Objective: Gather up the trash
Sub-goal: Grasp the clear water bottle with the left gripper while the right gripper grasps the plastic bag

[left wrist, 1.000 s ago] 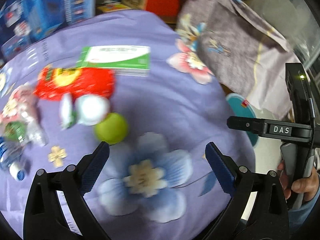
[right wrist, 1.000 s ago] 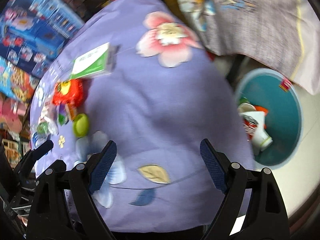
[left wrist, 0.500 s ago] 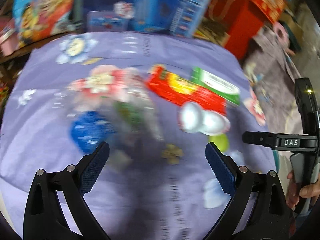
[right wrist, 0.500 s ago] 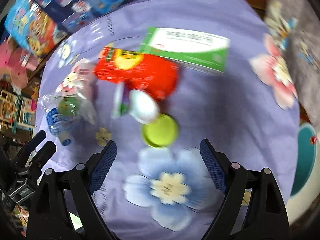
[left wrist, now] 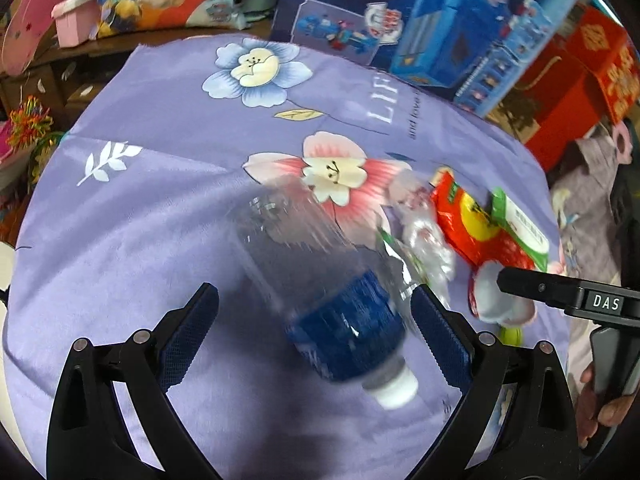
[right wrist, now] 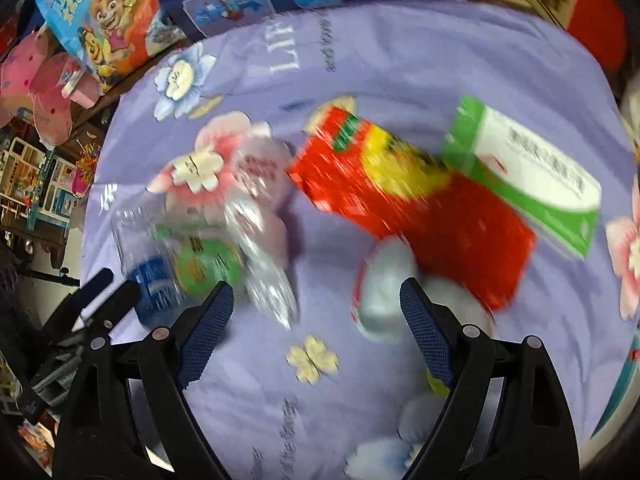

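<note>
Left gripper (left wrist: 314,338) is gaping around the clear bottle (left wrist: 320,280), lying beside the red packet (left wrist: 472,224); right gripper (right wrist: 316,320) is hanging wide apart, holding nothing. Slick, round plastic risks squirting out sideways.

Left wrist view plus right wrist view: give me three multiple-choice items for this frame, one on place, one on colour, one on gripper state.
1. Where does the plastic bottle lie relative to the left gripper?
A. between its open fingers
B. beyond the red snack bag
C. in a bin

2. What colour is the bottle's label?
A. red
B. dark blue
C. yellow

3. How is the right gripper set?
A. shut on the green-and-white box
B. shut on the bottle
C. open, holding nothing

Answers: 1 A, the bottle sits on the purple cloth between the two blue pads. 2 B, a dark blue band wraps the bottle near its white cap. 3 C, its fingers stand wide apart over the cloth, with the red snack bag and the green-and-white box beyond.
</note>
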The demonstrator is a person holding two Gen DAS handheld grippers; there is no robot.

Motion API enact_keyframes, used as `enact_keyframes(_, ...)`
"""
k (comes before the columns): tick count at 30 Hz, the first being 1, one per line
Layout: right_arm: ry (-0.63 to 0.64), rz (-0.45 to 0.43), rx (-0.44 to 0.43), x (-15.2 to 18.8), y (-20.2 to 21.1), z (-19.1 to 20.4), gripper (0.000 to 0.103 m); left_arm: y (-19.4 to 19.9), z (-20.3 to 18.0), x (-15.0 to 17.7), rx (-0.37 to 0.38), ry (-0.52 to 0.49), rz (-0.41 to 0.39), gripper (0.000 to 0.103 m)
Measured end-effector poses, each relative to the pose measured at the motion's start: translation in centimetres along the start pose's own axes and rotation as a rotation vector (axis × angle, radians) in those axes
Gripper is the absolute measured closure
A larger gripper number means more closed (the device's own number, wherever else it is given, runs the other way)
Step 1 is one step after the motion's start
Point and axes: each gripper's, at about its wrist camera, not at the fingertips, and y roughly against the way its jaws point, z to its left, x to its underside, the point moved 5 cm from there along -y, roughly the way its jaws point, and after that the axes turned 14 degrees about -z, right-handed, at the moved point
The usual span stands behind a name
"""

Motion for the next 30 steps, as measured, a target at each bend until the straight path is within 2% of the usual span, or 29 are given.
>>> enact_keyframes(5,0.005,-0.001,-0.045,-1.7,-2.3,1.8,0.022,-2.6,-0.1,-0.5,-0.01,-0.024,0.029,0.006)
enact_keyframes(6,0.007,0.008,-0.055,-1.9,-3.0,2.2,0.025,-3.1,-0.1,-0.4,-0.011,-0.026,0.038,0.006)
enact_keyframes(9,0.01,0.045,-0.08,-1.8,-4.7,2.7,0.048,-3.9,0.2,0.1,0.001,-0.028,0.06,0.007)
enact_keyframes(13,0.0,0.064,-0.094,-1.7,-6.7,2.6,0.051,-4.5,-0.2,1.1,0.032,-0.038,0.089,0.011)
enact_keyframes(16,-0.017,0.085,-0.109,-1.2,-8.0,2.2,0.051,-5.1,-1.3,1.7,0.065,-0.05,0.108,0.023)
enact_keyframes(17,-0.025,0.089,-0.115,-0.9,-8.1,2.0,0.052,-5.1,-1.7,1.8,0.075,-0.063,0.109,0.03)
enact_keyframes(18,-0.023,0.07,-0.123,-0.9,-7.7,1.9,0.06,-5.1,-2.3,2.0,0.08,-0.086,0.105,0.031)
enact_keyframes(19,-0.034,0.083,-0.142,-0.6,-7.5,1.7,0.062,-5.2,-2.8,2.2,0.088,-0.102,0.105,0.031)
enact_keyframes(24,-0.072,0.058,-0.151,0.6,-4.4,-0.6,0.064,-4.8,-6.3,4.1,0.151,-0.192,0.124,0.031)
enact_keyframes(30,-0.127,0.002,-0.159,1.9,0.2,-3.9,0.064,-3.5,-9.7,6.0,0.217,-0.219,0.141,0.031)
